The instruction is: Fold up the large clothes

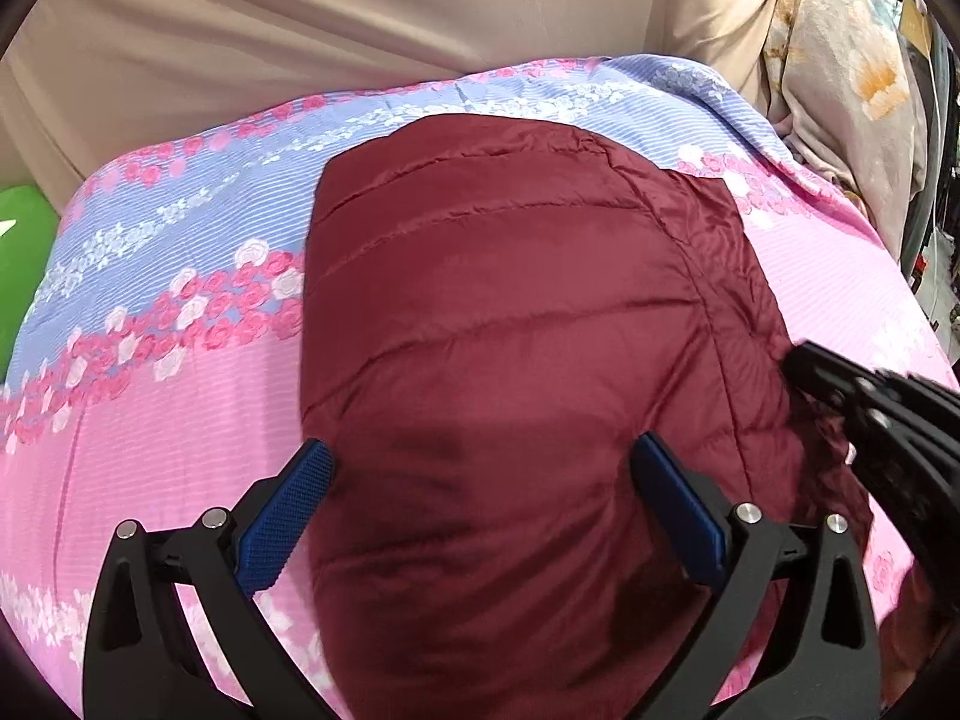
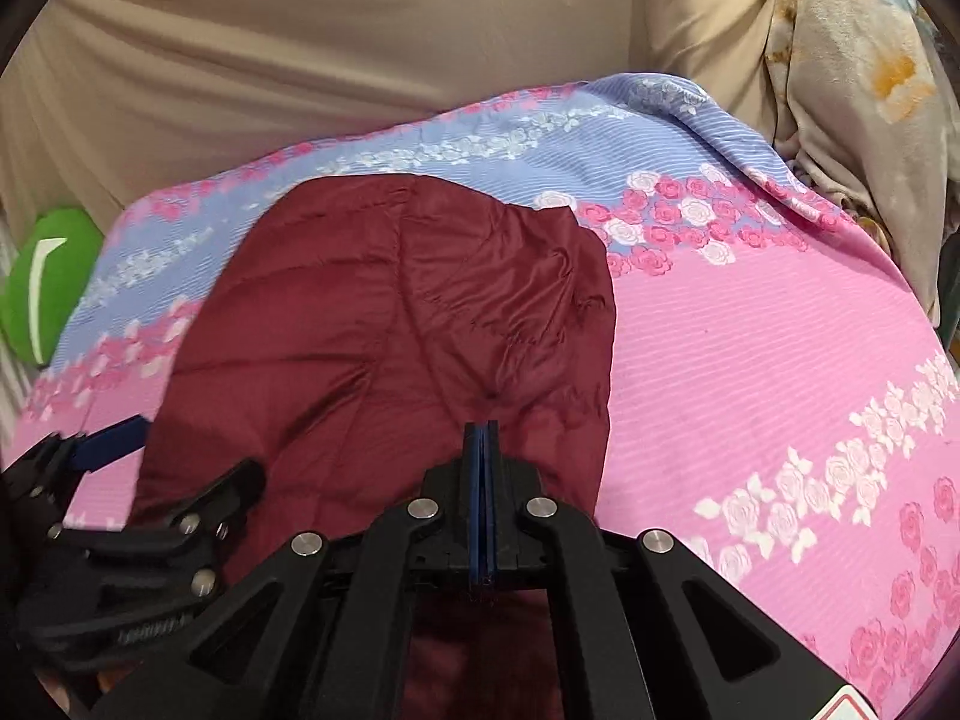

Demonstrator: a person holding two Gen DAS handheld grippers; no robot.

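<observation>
A maroon quilted puffer jacket (image 1: 510,300) lies folded on a pink and blue floral quilt (image 1: 180,360). My left gripper (image 1: 480,447) hovers open over the jacket's near part, its blue pads (image 1: 282,516) wide apart and pressing on nothing. My right gripper (image 2: 483,429) is shut, pads together at the jacket's (image 2: 390,312) near right part, where creases run into the tips. In the left wrist view the right gripper (image 1: 792,360) comes in from the right with puckered fabric at its tip. The left gripper (image 2: 201,447) shows at lower left in the right wrist view.
The quilt (image 2: 750,390) spreads pink to the right of the jacket. A beige sheet (image 1: 300,30) rises behind it. A green object (image 2: 48,282) sits at the far left edge. Pale floral bedding (image 2: 852,90) is bunched at the back right.
</observation>
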